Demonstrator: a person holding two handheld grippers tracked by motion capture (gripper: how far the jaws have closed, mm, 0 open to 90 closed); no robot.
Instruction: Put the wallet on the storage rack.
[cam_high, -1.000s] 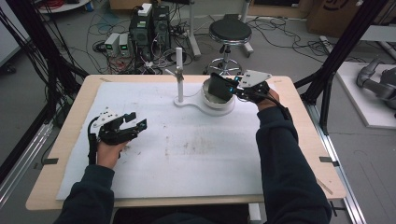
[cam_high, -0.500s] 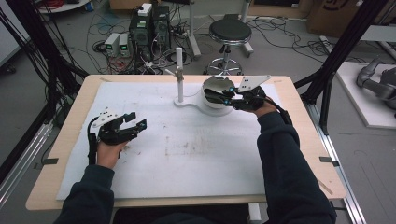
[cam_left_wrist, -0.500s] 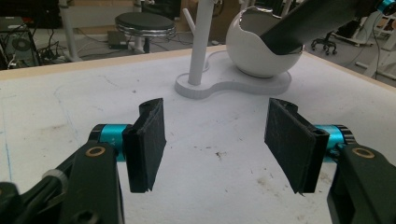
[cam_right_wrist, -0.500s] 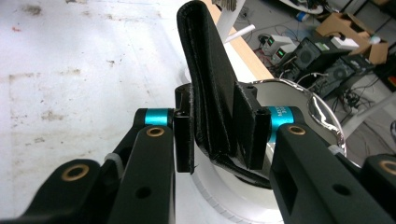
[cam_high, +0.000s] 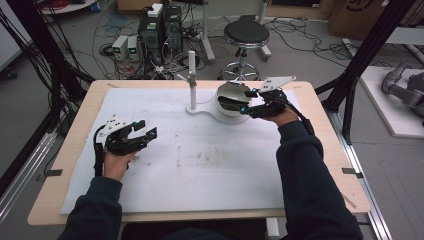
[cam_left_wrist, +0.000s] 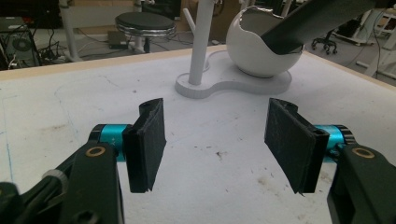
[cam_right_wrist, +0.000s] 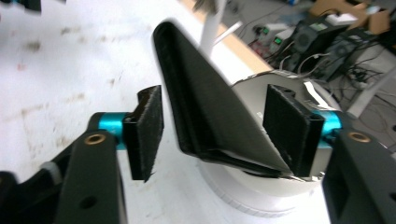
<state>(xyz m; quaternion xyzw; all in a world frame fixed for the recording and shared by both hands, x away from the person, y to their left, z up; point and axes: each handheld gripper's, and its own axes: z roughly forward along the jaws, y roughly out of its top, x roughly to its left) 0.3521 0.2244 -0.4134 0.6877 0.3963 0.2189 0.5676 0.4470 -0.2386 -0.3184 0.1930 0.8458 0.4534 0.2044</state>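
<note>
Leaning in the white bowl (cam_high: 231, 102) at the far side of the desk (cam_high: 75, 135), one flat black piece (cam_right_wrist: 205, 112) stood tilted, its lower end down in the bowl's cut-away opening. The right claw (cam_high: 235, 102) reached level over the bowl from the right, forearm stretched forward across the white mat (cam_high: 200, 165). Its jaws had just been opening; in the right gripper view the piece stood between the pads (cam_right_wrist: 149, 133), clear of the left pad and close against the right one, whether touching I could not tell. One bowl sat on one white base plate (cam_left_wrist: 233, 84), with one upright white post (cam_high: 192, 82) just beside it. The left claw (cam_high: 145, 130) rested well apart at the mat's left, hand low on the desk, jaws apart with nothing between them. Two claws, two sleeved forearms counted.
</note>
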